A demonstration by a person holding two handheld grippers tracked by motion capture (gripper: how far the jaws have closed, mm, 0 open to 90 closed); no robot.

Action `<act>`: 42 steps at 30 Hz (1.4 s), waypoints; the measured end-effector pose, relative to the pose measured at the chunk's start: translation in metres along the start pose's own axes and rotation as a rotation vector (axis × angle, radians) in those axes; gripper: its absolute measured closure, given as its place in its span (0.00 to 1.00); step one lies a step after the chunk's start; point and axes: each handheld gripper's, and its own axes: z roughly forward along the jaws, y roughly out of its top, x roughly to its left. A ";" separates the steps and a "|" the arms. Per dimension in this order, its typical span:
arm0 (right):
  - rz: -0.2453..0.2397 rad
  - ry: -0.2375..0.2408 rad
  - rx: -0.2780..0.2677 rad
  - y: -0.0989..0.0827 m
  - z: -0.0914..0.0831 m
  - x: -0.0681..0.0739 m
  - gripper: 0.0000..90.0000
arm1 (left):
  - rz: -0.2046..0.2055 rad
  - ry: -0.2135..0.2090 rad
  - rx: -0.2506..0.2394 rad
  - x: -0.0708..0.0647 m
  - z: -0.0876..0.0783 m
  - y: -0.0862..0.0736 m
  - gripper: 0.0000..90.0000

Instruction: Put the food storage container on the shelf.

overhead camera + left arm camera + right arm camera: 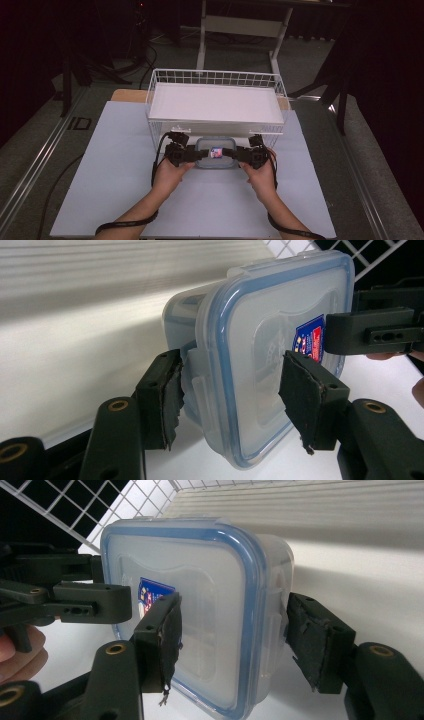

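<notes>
A clear plastic container (216, 153) with a blue-rimmed snap lid and a small red-and-blue label sits between the two hand-held grippers, just in front of the white wire basket (216, 77), at about 6 o'clock from the basket and near the middle of the desk (110, 175).

The left hand-held gripper (197, 155) comes in at 9 o'clock of the container. In the left gripper view its jaws straddle the container's end (270, 355): one pad lies flat on the lid beside the label, the other sits at the underside by the side latch, so the left hand-held gripper (230, 395) is clamped on the container.

The right hand-held gripper (236, 154) comes in at 3 o'clock. In the right gripper view one pad presses the lid just below the label and the other stands against the base of the container (200, 605); the right hand-held gripper (232, 640) is likewise closed on the container. Each gripper view shows the other gripper's jaw reaching across the lid from the far end.

In both gripper views the container appears raised off the white desk surface, with a shadow below it, its lid facing up in the high view. The basket's white liner lies at 12 o'clock behind it. The person's hands hold the hand-held grippers from 6 o'clock, cables trailing along both forearms.
</notes>
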 end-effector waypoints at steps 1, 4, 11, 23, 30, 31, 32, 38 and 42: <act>0.003 0.001 0.005 0.000 0.003 -0.002 0.45 | -0.005 -0.001 -0.001 0.001 0.001 0.000 0.49; 0.004 -0.006 0.005 0.001 0.008 -0.005 0.45 | -0.007 -0.006 -0.010 0.007 0.006 -0.001 0.49; 0.016 -0.023 0.000 0.002 0.019 -0.012 0.45 | -0.002 -0.012 0.001 0.017 0.018 0.003 0.49; 0.029 -0.026 -0.013 0.005 0.025 -0.017 0.44 | 0.025 -0.030 -0.023 0.027 0.021 0.007 0.48; -0.023 -0.024 -0.076 0.000 0.030 -0.020 0.39 | 0.081 -0.055 -0.114 0.033 0.027 -0.002 0.45; -0.028 -0.025 -0.081 0.000 0.031 -0.020 0.38 | 0.089 -0.060 -0.120 0.031 0.028 -0.003 0.42; -0.031 -0.029 -0.084 0.000 0.031 -0.020 0.38 | 0.096 -0.060 -0.128 0.030 0.029 -0.003 0.41; -0.047 -0.085 -0.095 0.003 0.032 -0.019 0.38 | 0.065 -0.003 -0.151 0.037 0.029 0.001 0.41; -0.022 -0.092 -0.085 0.004 0.034 -0.018 0.37 | 0.103 0.010 -0.145 0.035 0.029 0.003 0.41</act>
